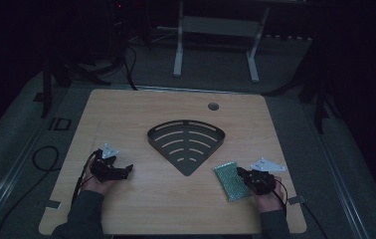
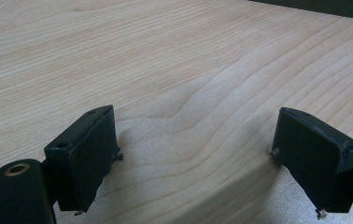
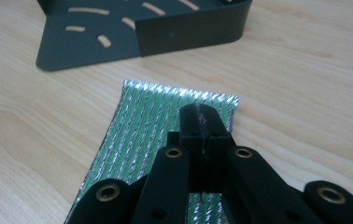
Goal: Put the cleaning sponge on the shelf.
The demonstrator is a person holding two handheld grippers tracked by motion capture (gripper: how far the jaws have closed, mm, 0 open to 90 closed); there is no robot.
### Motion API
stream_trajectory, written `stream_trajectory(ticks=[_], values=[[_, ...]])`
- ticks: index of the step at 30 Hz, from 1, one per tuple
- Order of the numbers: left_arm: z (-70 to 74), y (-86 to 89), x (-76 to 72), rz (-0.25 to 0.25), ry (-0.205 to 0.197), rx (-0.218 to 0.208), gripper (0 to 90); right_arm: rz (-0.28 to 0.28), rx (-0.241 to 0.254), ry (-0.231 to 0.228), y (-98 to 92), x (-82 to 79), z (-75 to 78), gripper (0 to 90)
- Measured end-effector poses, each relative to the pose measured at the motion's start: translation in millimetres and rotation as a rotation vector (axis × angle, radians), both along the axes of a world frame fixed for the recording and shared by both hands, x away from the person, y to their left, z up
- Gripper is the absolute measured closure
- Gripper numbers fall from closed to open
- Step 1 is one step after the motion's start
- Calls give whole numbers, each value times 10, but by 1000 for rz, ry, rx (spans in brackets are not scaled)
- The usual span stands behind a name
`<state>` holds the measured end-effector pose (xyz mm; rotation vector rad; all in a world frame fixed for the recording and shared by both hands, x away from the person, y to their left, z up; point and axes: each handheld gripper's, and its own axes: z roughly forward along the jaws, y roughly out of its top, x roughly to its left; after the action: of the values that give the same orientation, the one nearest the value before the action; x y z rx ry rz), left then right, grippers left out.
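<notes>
**Item: green foil sachet, near right of tabletop**

Flat green-and-silver ribbed foil sachet (image 3: 165, 121) lies on the pale wooden tabletop (image 1: 126, 114), just near-right of the dark fan-shaped slotted metal tray (image 1: 188, 142). Right gripper (image 3: 201, 116) is clenched over the sachet's right edge; whether it pinches the foil cannot be told. Left gripper (image 2: 193, 149) is released, jaws wide over bare wood. Judged light, limp, crinkly, slippery; best taken at a sealed edge.
</notes>
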<state>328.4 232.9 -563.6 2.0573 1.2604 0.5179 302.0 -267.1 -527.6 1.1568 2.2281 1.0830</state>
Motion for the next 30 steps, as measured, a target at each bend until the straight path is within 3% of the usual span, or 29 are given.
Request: stream_trajectory(ticks=[13,30], values=[[0,0,0,0,0,0,141,-8,-50,62,-3,-12,-111,899],[0,-1,0,1,0,0,141,-39,-49,66,-130,55,-109,898]])
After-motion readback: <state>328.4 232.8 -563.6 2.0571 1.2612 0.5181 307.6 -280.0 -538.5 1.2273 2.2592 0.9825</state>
